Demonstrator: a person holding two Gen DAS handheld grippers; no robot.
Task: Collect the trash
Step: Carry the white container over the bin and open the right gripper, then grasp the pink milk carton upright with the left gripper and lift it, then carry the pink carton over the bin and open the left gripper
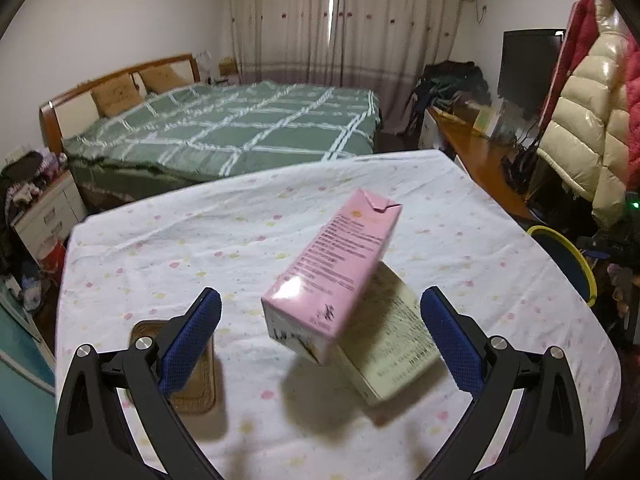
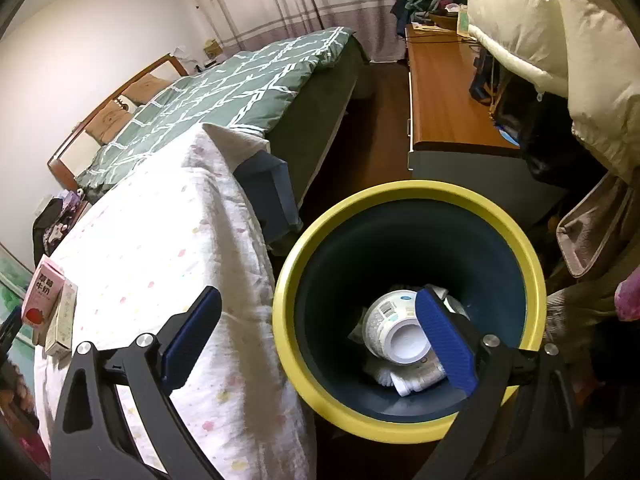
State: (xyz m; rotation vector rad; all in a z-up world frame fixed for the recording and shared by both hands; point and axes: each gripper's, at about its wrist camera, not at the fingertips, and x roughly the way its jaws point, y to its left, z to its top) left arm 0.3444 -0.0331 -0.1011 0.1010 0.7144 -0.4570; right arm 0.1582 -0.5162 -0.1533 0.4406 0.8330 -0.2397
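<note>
A pink milk carton (image 1: 336,264) sits tilted on the table's spotted white cloth (image 1: 200,240), up against a cream box (image 1: 396,344) that lies beside it. My left gripper (image 1: 320,294) is open just in front of them, its blue pads (image 1: 192,340) wide on either side and touching neither. In the right wrist view the same carton (image 2: 40,296) and box (image 2: 64,320) are at the far left. My right gripper (image 2: 318,294) is open and empty over the near left rim of a yellow-rimmed dark bin (image 2: 404,196). In the bin lie a white paper cup (image 2: 394,328), a bottle and tissue.
A brown woven mat (image 1: 192,396) lies on the cloth under the left finger. The bin's rim (image 1: 576,256) shows beyond the table's right edge. A green checked bed (image 1: 240,132) stands behind, with a wooden desk (image 2: 444,92) and hanging coats (image 1: 592,120) on the right.
</note>
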